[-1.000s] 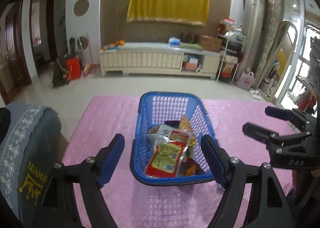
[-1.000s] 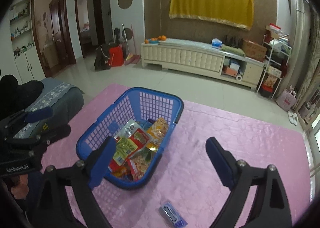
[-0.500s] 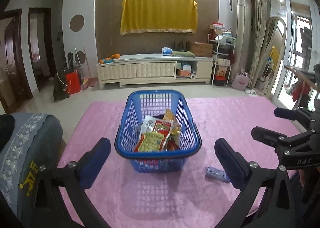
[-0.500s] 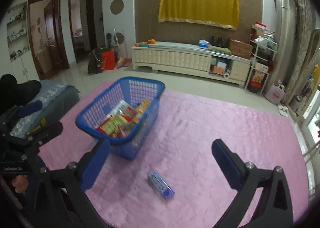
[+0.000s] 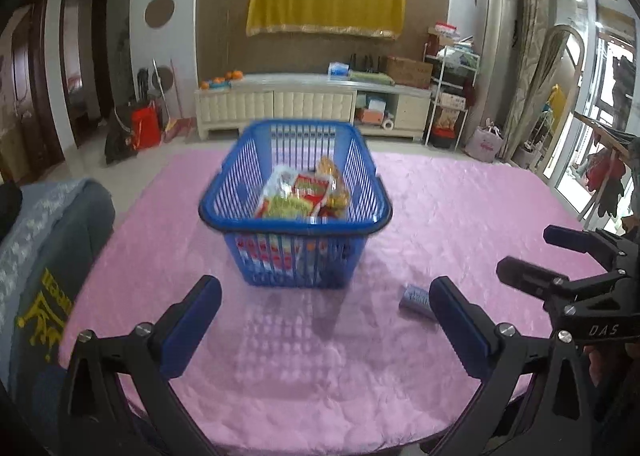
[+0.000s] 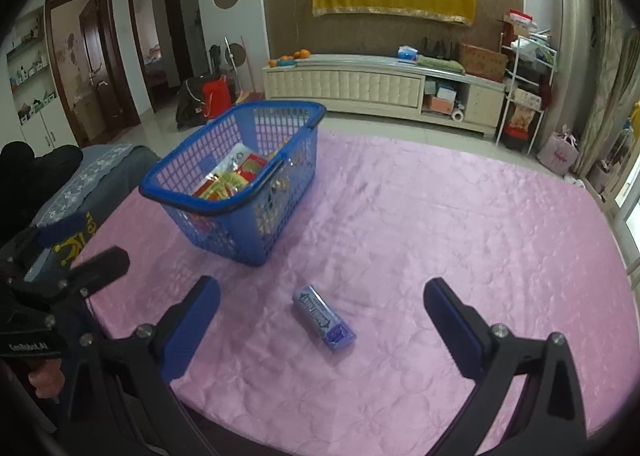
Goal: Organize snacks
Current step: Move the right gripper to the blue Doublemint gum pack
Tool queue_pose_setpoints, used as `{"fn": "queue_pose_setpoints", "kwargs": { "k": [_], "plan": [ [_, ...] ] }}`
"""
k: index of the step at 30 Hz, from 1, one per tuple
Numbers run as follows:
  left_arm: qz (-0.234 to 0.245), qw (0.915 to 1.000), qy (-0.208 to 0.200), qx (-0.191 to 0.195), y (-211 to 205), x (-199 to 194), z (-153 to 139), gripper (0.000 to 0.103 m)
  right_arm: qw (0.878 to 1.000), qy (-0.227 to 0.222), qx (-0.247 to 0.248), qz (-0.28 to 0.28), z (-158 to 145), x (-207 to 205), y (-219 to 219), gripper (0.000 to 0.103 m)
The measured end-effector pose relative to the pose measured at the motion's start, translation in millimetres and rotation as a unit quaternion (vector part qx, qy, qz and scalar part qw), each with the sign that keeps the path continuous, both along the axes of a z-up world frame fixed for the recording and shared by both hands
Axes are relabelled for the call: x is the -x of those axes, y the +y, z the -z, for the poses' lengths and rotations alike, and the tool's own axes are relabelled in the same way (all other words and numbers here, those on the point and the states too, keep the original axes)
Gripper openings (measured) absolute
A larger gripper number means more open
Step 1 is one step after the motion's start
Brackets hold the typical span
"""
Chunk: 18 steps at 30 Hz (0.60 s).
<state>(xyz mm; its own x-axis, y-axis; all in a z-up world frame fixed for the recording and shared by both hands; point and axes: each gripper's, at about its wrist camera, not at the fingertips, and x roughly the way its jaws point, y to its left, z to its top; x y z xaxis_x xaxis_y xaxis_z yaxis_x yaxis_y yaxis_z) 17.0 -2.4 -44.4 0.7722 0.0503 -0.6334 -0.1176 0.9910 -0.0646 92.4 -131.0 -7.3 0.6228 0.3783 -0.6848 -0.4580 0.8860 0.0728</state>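
**Mia:** What does the left claw (image 5: 325,314) see?

**Ben:** A blue basket (image 5: 295,216) sits straight ahead of it on a pink cloth (image 5: 460,216). The claw is wide open. It holds nothing. Its two blue pads (image 5: 192,324) stand far apart and touch nothing.

**Mia:** What is in the basket?

**Ben:** Snack bags (image 5: 300,196). They are red, yellow and green. The picture is a bit blurry there, so I cannot read them.

**Mia:** Is any snack out of the basket?

**Ben:** Yes, one small blue pack (image 5: 414,298). It lies flat on the cloth, near the basket but not touching it. For the left claw it is just beside the right pad, a little in front of it.

**Mia:** And the right claw (image 6: 322,310)?

**Ben:** It is wide open too, and holds nothing. The pack (image 6: 323,317) lies right between its two pads, but neither pad touches it. The pack points away at a slant.

**Mia:** Where is the basket for that claw?

**Ben:** The basket (image 6: 240,192) is ahead and to the left. Its black handle lies down along the near rim.

**Mia:** Can each claw see the other one?

**Ben:** Yes. The right claw (image 5: 560,260) shows at the far right edge of the left view. The left claw (image 6: 76,252) shows at the left edge of the right view, beside a grey chair (image 6: 100,172).
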Motion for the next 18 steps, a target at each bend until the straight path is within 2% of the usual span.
{"fn": "queue_pose_setpoints", "kwargs": {
  "k": [9, 14, 18],
  "plan": [
    [-0.017, 0.9985, 0.052, 0.003, 3, -19, 40, 0.103, 0.998, 0.051, 0.028, -0.026, 58, -16, 12, 0.103],
    [-0.012, 0.9965, 0.082, 0.013, 10, -30, 60, 0.103, 0.995, 0.073, 0.041, -0.053, 79, -26, 20, 0.103],
    [-0.010, 0.9948, 0.100, 0.017, 14, -38, 74, 0.103, 0.993, 0.086, 0.065, -0.054, 92, -36, 24, 0.103]
  ]
}}
